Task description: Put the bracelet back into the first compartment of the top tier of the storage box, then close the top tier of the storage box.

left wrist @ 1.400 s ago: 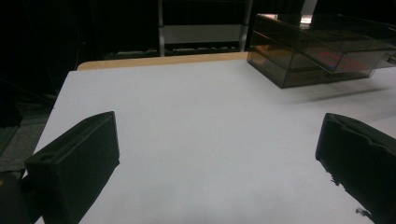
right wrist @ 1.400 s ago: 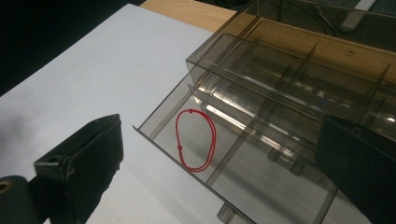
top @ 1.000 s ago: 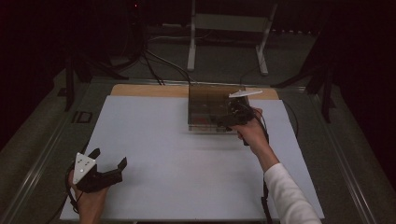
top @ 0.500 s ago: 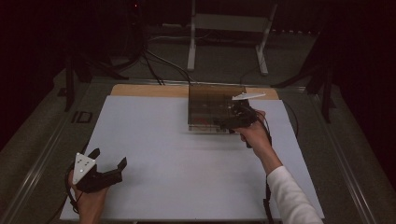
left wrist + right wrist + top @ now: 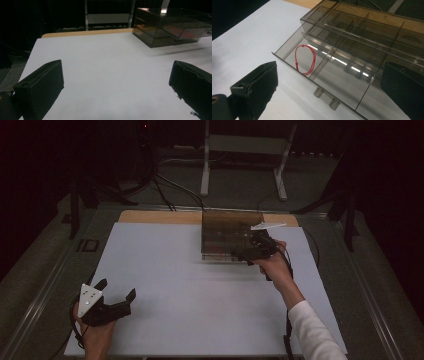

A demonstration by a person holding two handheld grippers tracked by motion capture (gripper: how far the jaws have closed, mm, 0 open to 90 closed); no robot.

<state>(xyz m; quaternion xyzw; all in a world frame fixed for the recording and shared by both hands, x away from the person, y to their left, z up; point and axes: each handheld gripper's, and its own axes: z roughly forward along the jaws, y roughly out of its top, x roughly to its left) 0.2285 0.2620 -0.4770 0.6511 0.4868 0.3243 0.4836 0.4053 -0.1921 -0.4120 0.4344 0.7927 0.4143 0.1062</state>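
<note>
Nearest the person, the left gripper (image 5: 118,296) rests low over the white table sheet (image 5: 165,285) at its near left corner, jaws spread wide with nothing between them; the left gripper view confirms bare sheet between the two black jaws. Farther in, on the right, the right gripper (image 5: 248,251) sits at the front edge of the smoky clear drawer box (image 5: 225,227), jaws spread apart and holding nothing. In the right gripper view an open drawer (image 5: 342,82) stands pulled out toward the gripper, divided into compartments; a red cord loop (image 5: 305,60) lies flat in its left compartment. The box stands at the far middle of the sheet, against the wooden strip (image 5: 160,216).
</note>
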